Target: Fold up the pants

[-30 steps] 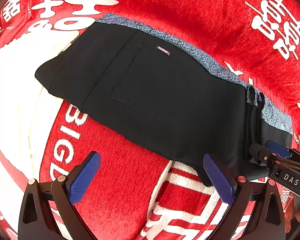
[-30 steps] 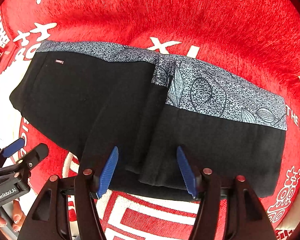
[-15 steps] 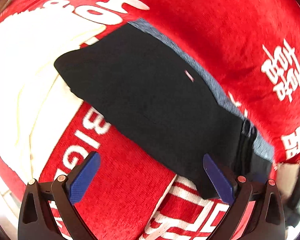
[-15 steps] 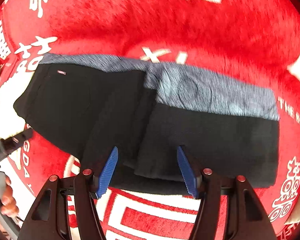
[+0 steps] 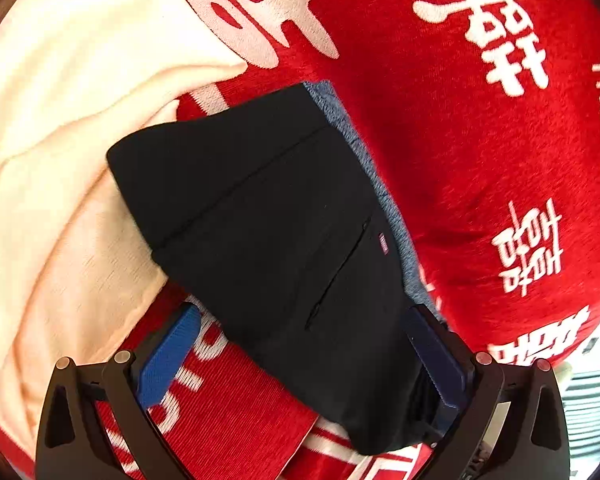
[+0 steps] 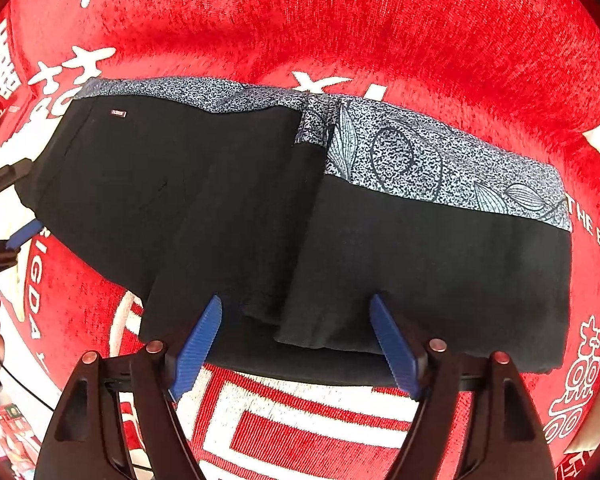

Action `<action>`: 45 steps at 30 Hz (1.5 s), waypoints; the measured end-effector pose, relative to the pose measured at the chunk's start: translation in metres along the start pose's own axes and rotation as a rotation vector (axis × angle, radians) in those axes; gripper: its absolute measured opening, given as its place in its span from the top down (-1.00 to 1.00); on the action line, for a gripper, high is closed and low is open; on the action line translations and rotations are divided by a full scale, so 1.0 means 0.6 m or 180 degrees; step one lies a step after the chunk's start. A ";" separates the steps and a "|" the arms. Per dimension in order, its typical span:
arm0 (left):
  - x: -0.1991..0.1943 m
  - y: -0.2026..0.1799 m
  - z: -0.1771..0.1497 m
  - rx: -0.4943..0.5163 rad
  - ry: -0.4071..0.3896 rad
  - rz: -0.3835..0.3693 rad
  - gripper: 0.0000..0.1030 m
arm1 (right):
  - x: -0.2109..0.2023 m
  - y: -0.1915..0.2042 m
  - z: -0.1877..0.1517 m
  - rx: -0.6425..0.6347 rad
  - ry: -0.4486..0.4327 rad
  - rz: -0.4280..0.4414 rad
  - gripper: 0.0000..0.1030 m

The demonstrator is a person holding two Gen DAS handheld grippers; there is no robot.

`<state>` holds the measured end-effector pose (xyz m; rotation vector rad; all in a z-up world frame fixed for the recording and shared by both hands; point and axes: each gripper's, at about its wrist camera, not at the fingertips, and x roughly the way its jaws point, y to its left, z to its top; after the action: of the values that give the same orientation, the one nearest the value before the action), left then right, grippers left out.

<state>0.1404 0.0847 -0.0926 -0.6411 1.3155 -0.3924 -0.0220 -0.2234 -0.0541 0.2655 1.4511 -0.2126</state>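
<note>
Judging by the layers, we have the pants [image 6: 307,216] folded across mid-frame on the red blanket [image 6: 339,20]; one more fold seems left. Right gripper [image 6: 296,340] jaws, just widened, and left gripper [image 5: 300,364] jaws stand open, gripping nothing.

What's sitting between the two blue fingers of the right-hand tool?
In the right wrist view, the near edge of the folded black pants lies between the right gripper's open blue fingers, with the red cloth below.
</note>
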 end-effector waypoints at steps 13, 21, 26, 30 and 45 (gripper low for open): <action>0.017 -0.025 0.026 0.0036 -0.0210 -0.0404 -1.00 | 0.001 0.001 0.000 0.0005 -0.0029 0.0001 -0.56; 0.052 -0.056 0.028 0.0095 -0.0212 0.0327 -0.62 | -0.011 0.001 0.012 0.0065 -0.0017 0.0042 -0.57; 0.039 -0.055 0.030 0.0225 -0.0216 0.0728 0.39 | -0.049 0.006 0.054 0.0138 -0.0124 0.0165 -0.57; 0.029 -0.118 0.004 0.0983 -0.0409 0.1188 0.45 | -0.066 0.023 0.106 0.0142 -0.0065 0.0370 -0.58; 0.022 -0.223 -0.079 0.2138 -0.0826 0.1771 0.45 | -0.057 0.293 0.378 -0.0583 0.0913 0.1286 -1.00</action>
<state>0.1093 -0.0357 -0.0235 0.2352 0.9734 -0.2546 0.2420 -0.1255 0.0111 0.4450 1.6523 0.2964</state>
